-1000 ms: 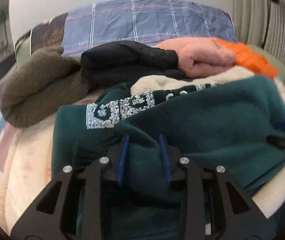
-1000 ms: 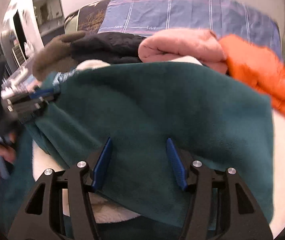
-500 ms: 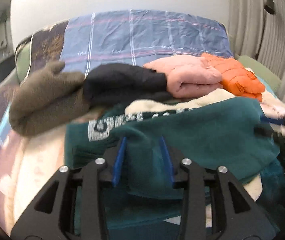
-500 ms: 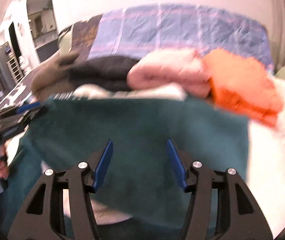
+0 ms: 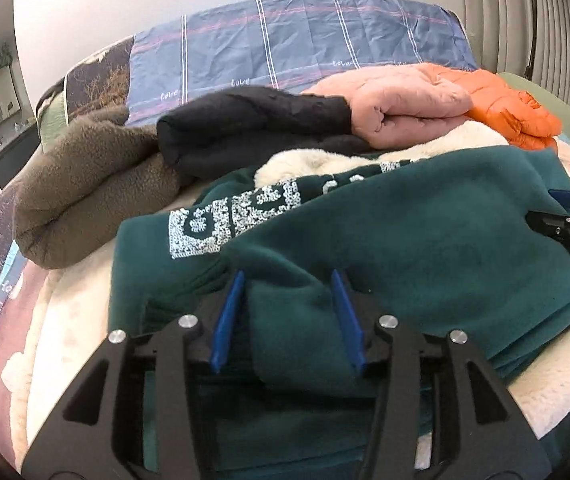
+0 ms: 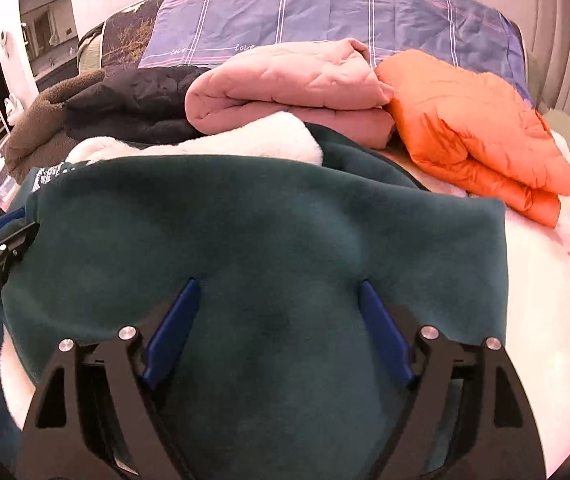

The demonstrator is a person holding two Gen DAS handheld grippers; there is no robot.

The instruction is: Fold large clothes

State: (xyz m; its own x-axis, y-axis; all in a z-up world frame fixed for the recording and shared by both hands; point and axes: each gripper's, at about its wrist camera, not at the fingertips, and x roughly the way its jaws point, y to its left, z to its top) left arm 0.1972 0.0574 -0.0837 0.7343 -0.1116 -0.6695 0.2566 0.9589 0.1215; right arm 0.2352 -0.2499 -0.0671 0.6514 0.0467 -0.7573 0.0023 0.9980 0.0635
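Observation:
A dark green fleece sweatshirt (image 5: 405, 232) with silver sequin lettering (image 5: 229, 216) and a cream fleece lining lies on the bed, its lower part folded up over the chest. My left gripper (image 5: 289, 280) has a thick fold of its hem between its blue fingers (image 5: 229, 312). My right gripper (image 6: 277, 288) stands wide open over the green fleece (image 6: 265, 232), which lies slack between the fingers (image 6: 381, 328). Each gripper shows at the edge of the other's view.
Folded garments line the back of the bed: a brown fleece (image 5: 85, 196), a black jacket (image 5: 245, 124), a pink quilted jacket (image 6: 285, 80) and an orange puffer (image 6: 473, 140). A blue plaid pillow (image 5: 297, 40) leans on the wall. A pale printed blanket (image 6: 557, 280) covers the bed.
Both grippers carried the green hem up and forward over the sweatshirt. My right gripper's fingers have spread wider and the fabric now lies loose between them.

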